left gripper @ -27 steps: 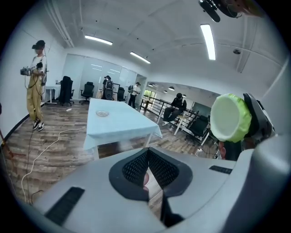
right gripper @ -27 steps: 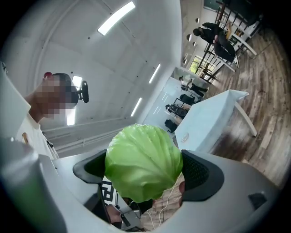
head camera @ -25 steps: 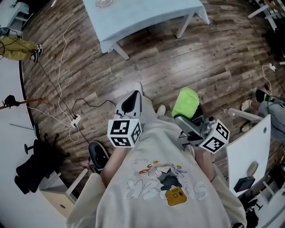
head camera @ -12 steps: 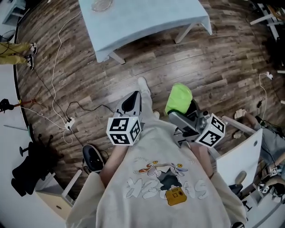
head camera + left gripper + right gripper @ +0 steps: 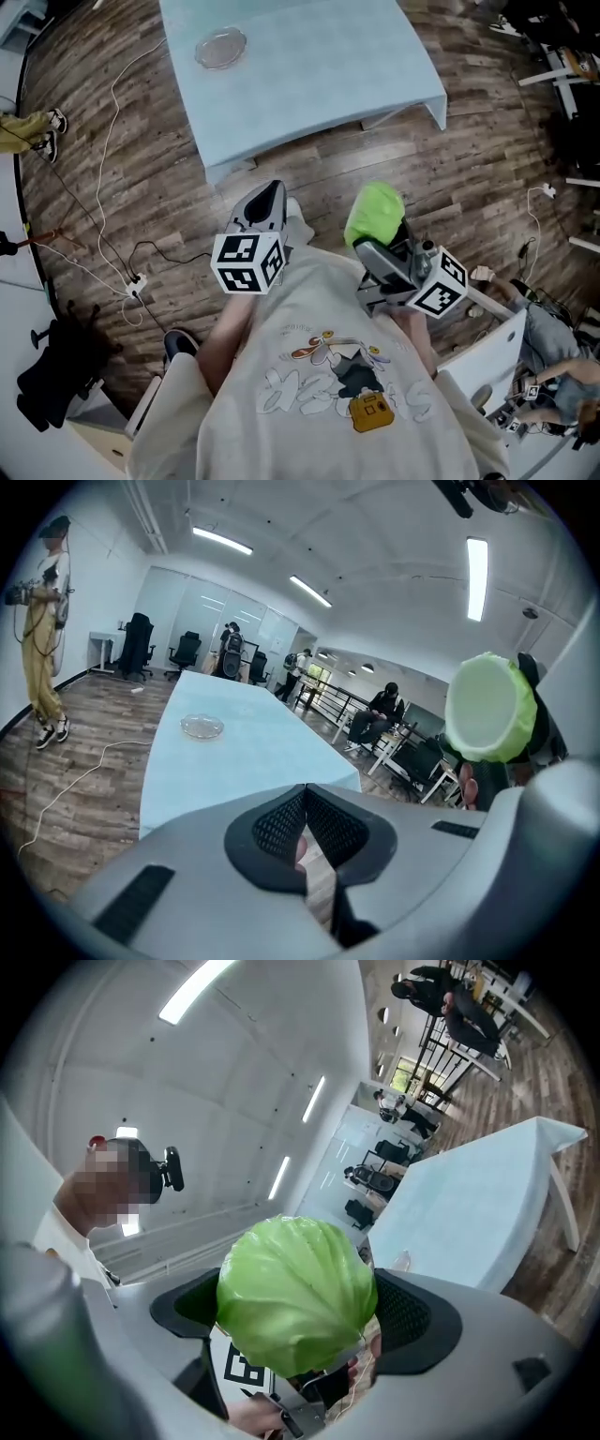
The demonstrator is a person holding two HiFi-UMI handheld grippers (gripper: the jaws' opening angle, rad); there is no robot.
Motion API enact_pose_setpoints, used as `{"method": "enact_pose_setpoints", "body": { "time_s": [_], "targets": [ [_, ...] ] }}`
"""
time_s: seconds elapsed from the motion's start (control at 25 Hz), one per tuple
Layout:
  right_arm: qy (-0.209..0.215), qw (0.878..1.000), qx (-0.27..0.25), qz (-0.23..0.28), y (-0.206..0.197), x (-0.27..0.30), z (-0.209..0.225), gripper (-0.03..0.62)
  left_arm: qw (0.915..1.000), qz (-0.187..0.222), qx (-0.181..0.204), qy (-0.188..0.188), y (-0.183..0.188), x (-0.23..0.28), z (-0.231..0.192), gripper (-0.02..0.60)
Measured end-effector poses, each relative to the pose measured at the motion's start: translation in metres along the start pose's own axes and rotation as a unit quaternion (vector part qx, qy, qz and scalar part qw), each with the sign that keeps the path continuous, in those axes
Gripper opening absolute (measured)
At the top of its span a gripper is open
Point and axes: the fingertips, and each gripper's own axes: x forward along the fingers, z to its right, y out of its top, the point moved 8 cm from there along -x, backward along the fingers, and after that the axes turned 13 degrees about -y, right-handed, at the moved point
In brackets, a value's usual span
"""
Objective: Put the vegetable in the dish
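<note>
A green cabbage (image 5: 375, 212) is clamped in my right gripper (image 5: 380, 230), held above the wooden floor in front of the person's body; it fills the middle of the right gripper view (image 5: 296, 1296) and shows at the right edge of the left gripper view (image 5: 489, 708). My left gripper (image 5: 262, 208) is shut with nothing in it, jaws pressed together (image 5: 306, 829). A clear glass dish (image 5: 221, 47) stands on the light blue table (image 5: 319, 84) ahead, also in the left gripper view (image 5: 202, 726).
White cables (image 5: 112, 112) trail over the wooden floor left of the table. Office chairs and people (image 5: 384, 710) are at the far side of the room. White furniture (image 5: 487, 361) stands close at the right.
The person has walked toward the table: it and the dish now fill more of the head view. Both grippers keep their hold and pose.
</note>
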Motion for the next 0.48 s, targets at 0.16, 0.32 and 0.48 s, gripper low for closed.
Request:
{"method": "enact_pose_setpoints", "body": {
  "time_s": [0.16,0.32,0.48],
  "targets": [
    [-0.006,1.0,0.018,-0.01,0.008,0.035,0.011,0.494,0.9999,0.013,-0.005,0.006,0.023,0.006,-0.024,0.008],
    [0.003,0.999,0.018,-0.037,0.018,0.066,0.019,0.494,0.9991,0.022,-0.027,0.022,0.026,0.004,-0.041,0.008],
    [0.02,0.998,0.019,-0.064,0.033,0.098,0.034,0.494,0.9965,0.042,-0.049,0.053,0.029,0.01,-0.051,0.008]
  ]
}}
